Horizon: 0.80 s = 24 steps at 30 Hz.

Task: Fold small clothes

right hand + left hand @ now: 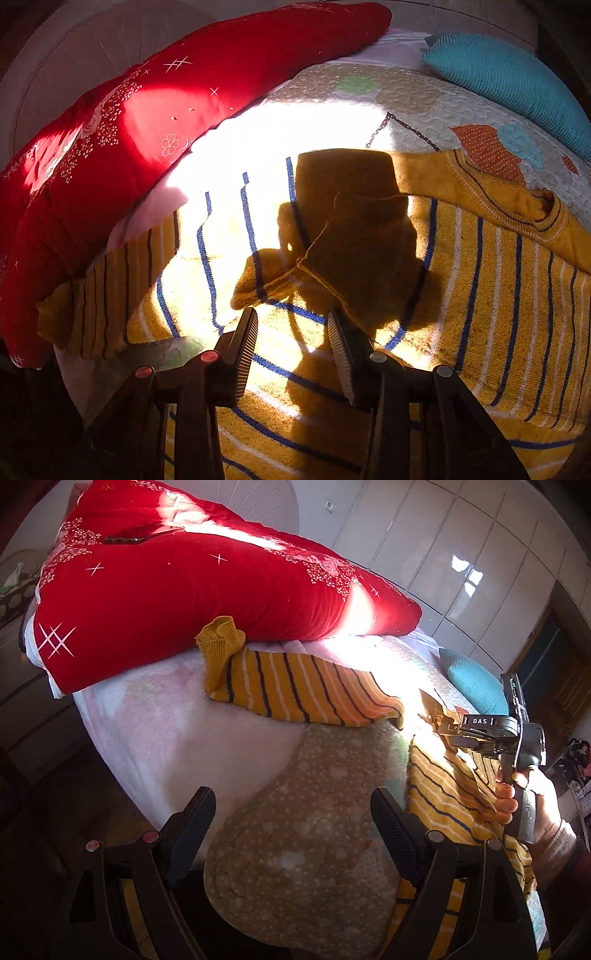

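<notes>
A small yellow sweater with dark and white stripes lies spread on the bed. In the left wrist view its sleeve [295, 690] stretches left toward a yellow cuff [218, 642], and its body [454, 794] lies at the right. My left gripper [291, 812] is open and empty above the spotted beige quilt. The right gripper [443, 727] shows there low over the sweater. In the right wrist view my right gripper [291, 332] is open just above the sweater body [498, 295], with a folded yellow cuff [321, 266] ahead in shadow.
A big red quilt [166, 587] lies folded along the far side of the bed, also in the right wrist view [110, 147]. A teal pillow [509, 77] sits at the head. White wardrobe doors [461, 554] stand behind. The bed edge drops off at the left.
</notes>
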{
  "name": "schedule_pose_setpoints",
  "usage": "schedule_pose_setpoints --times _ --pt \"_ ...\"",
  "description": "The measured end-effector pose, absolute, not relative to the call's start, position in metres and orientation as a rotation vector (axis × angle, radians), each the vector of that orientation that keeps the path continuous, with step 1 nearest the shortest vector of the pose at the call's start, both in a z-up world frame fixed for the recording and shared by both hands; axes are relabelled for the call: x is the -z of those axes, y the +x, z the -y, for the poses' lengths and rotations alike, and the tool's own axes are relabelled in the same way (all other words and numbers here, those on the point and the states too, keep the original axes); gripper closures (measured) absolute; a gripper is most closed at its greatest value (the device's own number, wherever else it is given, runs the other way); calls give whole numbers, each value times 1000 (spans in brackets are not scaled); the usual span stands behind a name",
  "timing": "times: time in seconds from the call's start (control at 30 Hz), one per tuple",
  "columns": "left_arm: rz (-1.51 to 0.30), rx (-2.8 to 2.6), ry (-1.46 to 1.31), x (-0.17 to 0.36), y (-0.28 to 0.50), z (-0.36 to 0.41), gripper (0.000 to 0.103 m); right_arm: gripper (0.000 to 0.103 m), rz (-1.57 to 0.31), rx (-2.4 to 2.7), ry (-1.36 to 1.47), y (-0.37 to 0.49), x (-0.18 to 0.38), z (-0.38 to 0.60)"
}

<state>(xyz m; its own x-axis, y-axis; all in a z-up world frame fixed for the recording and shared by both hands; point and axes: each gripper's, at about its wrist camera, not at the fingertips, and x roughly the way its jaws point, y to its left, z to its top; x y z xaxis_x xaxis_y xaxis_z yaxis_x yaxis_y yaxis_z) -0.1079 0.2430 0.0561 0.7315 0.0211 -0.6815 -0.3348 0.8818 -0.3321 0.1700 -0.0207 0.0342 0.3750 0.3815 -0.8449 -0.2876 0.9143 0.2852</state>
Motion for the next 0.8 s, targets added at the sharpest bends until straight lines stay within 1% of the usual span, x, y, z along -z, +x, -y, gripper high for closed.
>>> schedule_pose_setpoints --times 0.03,0.1,0.27,0.33,0.5,0.53,0.57,0.6,0.63,0.67,0.8 --pt "-723 -224 -445 -57 -106 -248 18 53 -1114 -457 101 163 -35 18" --pt "-706 -285 -406 -60 -100 -261 18 48 -1118 -521 106 145 -36 15" --pt "-691 -403 -354 -61 -63 -305 18 47 -1094 -597 120 94 -52 32" --pt "-690 -434 -304 -60 -42 -315 18 43 -1068 -594 137 75 -62 54" --pt "-798 -462 -202 -38 17 -322 18 43 -1000 -526 212 36 -88 124" --pt "-822 -441 -209 -34 25 -323 22 43 -983 -501 231 29 -92 142" --pt "-840 -412 -221 -31 30 -322 56 43 -964 -472 247 23 -97 158" --pt "-867 -397 -230 -30 35 -319 81 43 -944 -440 261 16 -102 176" --pt "-884 -391 -233 -32 38 -316 97 43 -923 -407 276 9 -105 195" --pt "-867 -360 -248 -38 38 -310 99 43 -903 -373 292 2 -108 214" --pt "-775 -201 -268 -81 39 -262 99 43 -849 -259 378 -25 -108 281"
